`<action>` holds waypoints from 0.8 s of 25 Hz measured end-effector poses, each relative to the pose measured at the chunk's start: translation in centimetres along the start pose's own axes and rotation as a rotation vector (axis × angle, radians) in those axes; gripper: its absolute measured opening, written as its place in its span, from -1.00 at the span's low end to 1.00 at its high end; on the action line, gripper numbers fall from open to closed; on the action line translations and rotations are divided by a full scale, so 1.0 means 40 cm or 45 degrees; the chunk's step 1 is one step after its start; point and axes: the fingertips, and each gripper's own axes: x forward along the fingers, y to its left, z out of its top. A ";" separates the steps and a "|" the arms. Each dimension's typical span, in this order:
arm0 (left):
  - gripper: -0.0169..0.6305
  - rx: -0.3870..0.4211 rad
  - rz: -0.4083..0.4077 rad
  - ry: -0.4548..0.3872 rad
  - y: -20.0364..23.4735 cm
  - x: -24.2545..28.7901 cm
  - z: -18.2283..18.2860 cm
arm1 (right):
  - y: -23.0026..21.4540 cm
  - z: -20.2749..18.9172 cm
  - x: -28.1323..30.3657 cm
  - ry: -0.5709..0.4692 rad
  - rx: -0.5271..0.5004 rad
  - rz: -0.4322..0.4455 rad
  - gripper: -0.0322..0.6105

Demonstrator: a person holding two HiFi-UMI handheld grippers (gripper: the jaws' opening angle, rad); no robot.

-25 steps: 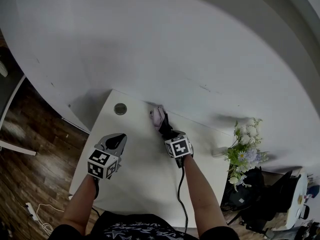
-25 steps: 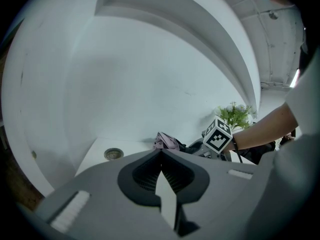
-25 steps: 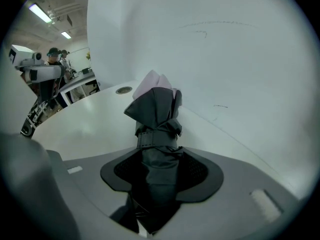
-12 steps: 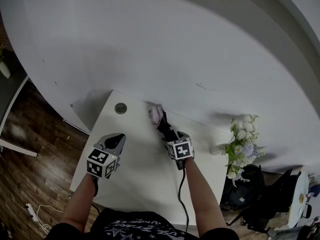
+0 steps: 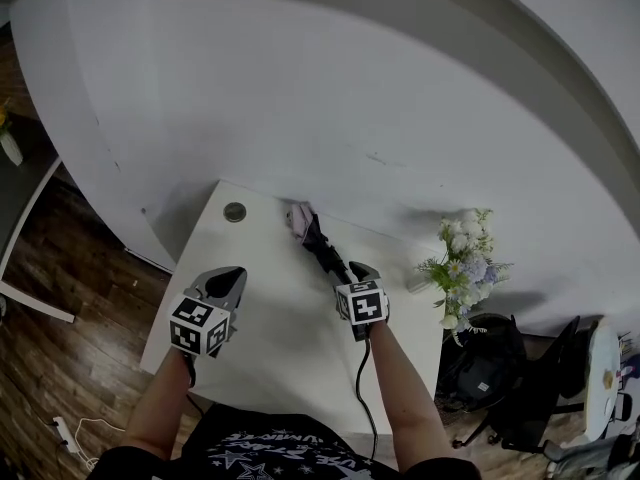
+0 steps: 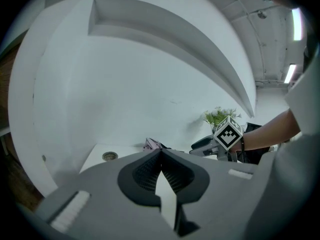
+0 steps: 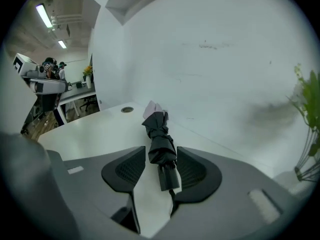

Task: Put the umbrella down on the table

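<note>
A folded dark umbrella point(image 5: 315, 240) with a pale pink end slants across the white table point(image 5: 270, 338), its far end by the wall. In the right gripper view the umbrella point(image 7: 159, 139) runs away from me, its handle end between my jaws. My right gripper point(image 5: 352, 271) is closing on that handle end, both pads against it. My left gripper point(image 5: 228, 273) hovers over the table's left side, shut and empty, its pads meeting at the tip point(image 6: 160, 153). From there the umbrella point(image 6: 152, 145) and the right gripper point(image 6: 202, 145) show ahead.
A round cable hole point(image 5: 234, 212) sits in the table's far left corner. A vase of flowers point(image 5: 460, 268) stands at the right end by the wall. A dark chair and bag point(image 5: 500, 368) stand on the floor to the right. The wall runs close behind the table.
My right gripper has drawn back along the umbrella towards its handle, so more of the umbrella shows beyond the jaws. Both hands have risen a little.
</note>
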 end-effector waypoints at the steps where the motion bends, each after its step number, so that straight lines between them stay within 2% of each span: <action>1: -0.94 0.000 -0.003 -0.007 -0.013 -0.010 0.001 | 0.002 -0.003 -0.019 -0.015 0.005 -0.006 -0.27; 12: -0.94 0.025 -0.030 -0.053 -0.136 -0.111 -0.003 | 0.036 -0.057 -0.207 -0.120 0.055 -0.084 -0.83; 20: -0.94 0.035 -0.047 -0.044 -0.232 -0.152 -0.033 | 0.021 -0.072 -0.371 -0.328 0.161 -0.182 -0.86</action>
